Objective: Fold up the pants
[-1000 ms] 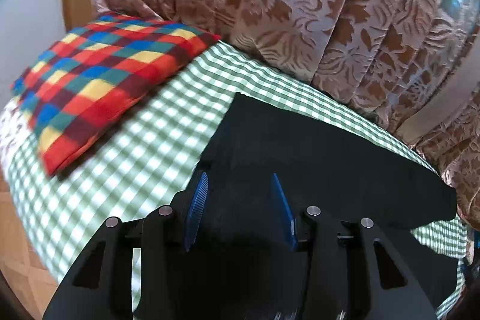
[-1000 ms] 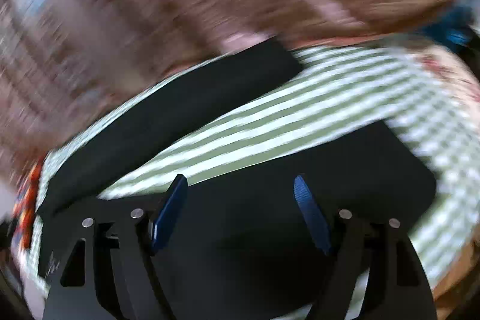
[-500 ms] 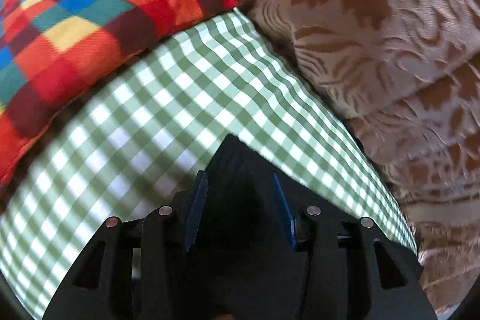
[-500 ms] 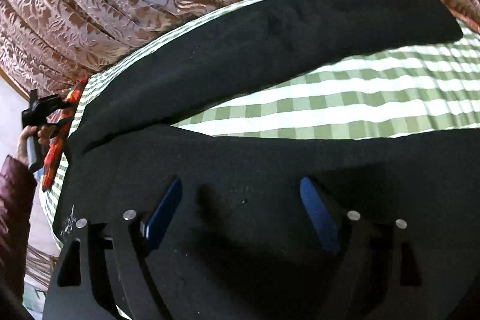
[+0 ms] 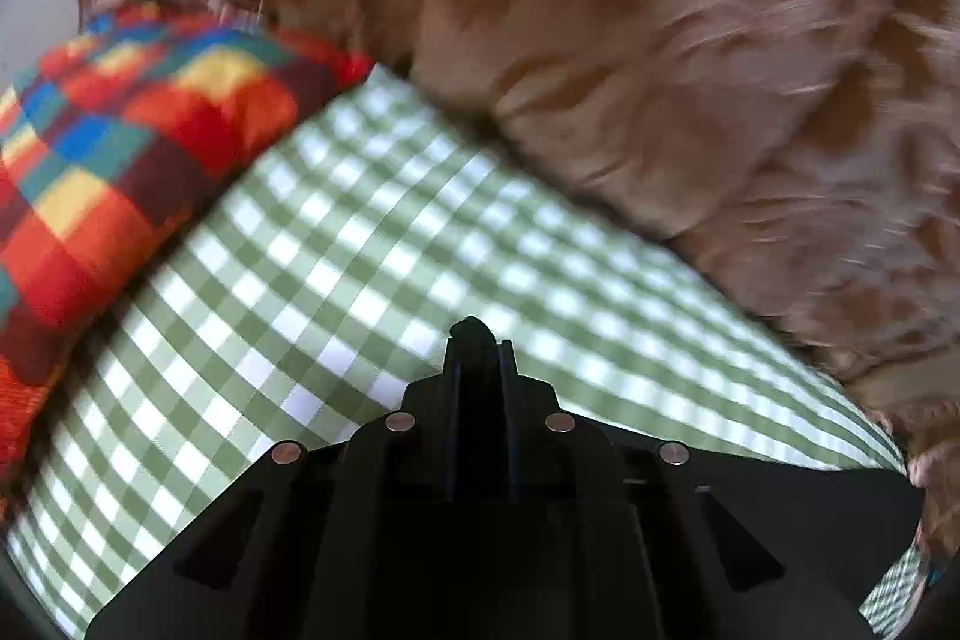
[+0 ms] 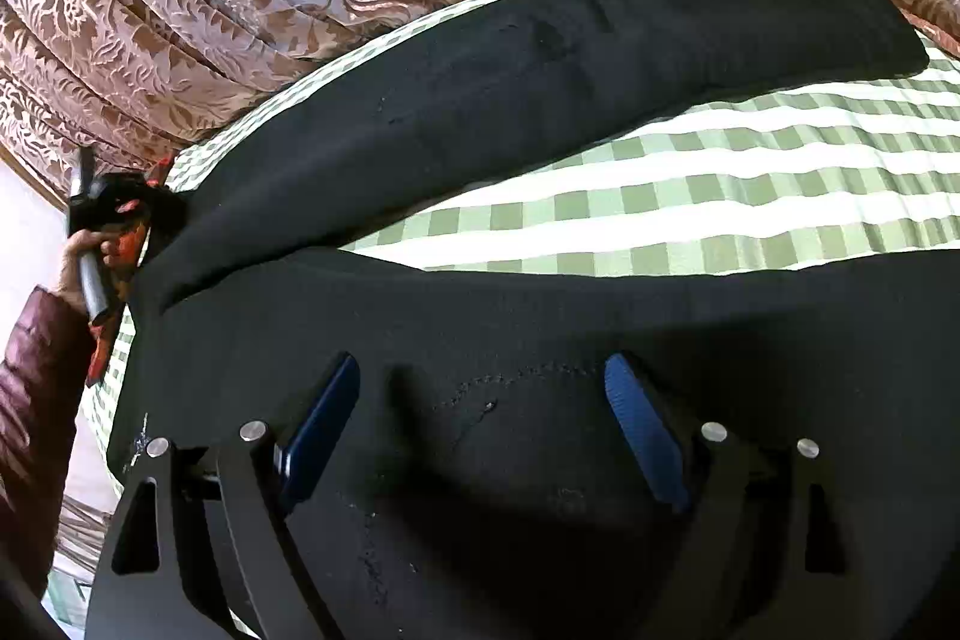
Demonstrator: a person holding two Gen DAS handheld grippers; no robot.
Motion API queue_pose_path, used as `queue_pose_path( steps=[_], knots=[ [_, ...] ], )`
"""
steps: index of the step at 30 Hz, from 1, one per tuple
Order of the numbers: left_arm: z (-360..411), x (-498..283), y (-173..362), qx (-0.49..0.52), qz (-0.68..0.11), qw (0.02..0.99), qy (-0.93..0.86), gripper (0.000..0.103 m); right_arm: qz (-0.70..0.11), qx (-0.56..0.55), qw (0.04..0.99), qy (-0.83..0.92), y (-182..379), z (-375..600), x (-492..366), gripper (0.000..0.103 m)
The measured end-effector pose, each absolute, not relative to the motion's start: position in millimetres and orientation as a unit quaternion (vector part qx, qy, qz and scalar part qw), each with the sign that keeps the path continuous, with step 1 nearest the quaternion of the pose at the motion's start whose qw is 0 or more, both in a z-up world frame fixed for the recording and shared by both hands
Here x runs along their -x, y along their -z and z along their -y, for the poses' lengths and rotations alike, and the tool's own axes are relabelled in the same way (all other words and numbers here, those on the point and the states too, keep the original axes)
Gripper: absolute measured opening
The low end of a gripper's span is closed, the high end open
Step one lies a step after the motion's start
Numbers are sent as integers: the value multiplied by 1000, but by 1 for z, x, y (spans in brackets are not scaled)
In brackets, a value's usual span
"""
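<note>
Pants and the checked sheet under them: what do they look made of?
Pants: thick matte black knit, perhaps fleece; lint specks cling and no sheen shows. Sheet: thin woven cloth, probably cotton, green-and-white check lying flat.

Daylight is bright and even in both views, washing the white squares of the green checked bedsheet (image 6: 690, 172) close to glare, while the black pants (image 6: 540, 58) swallow nearly all detail. The left wrist view is motion-blurred, smearing the patterned curtain (image 5: 660, 40) and plaid pillow (image 5: 120, 148); the right wrist view is sharp. Fisheye distortion bends the sheet's checks toward dark, vignetted corners.
</note>
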State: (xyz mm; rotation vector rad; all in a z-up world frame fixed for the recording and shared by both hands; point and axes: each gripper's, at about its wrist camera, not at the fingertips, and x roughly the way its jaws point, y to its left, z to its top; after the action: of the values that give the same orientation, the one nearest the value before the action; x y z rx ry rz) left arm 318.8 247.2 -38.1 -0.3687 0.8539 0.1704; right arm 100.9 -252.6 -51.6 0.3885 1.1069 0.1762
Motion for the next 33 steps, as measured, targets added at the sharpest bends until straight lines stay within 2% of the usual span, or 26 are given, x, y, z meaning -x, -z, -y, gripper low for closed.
queue_pose_path(
  steps=[4,10,16,25,27,33],
  knots=[
    [-224,-269,3,145,-357,922,-29,9,-518,-185,831,-84,51,254,-100,84],
    [-227,-184,-21,158,-312,937,1,8,-515,-175,835,-85,48,253,-101,84],
    [-230,-121,-20,163,-308,937,6,8,-507,-160,842,-89,42,247,-98,84],
    [-220,-74,-10,165,-312,935,16,8,-497,-131,851,-107,32,235,-94,84],
    [-216,-69,-9,154,-314,937,16,8,-498,-132,849,-115,30,233,-97,82],
    [-200,-54,-5,100,-316,943,16,8,-510,-218,814,-173,28,237,-139,63]
  ],
)
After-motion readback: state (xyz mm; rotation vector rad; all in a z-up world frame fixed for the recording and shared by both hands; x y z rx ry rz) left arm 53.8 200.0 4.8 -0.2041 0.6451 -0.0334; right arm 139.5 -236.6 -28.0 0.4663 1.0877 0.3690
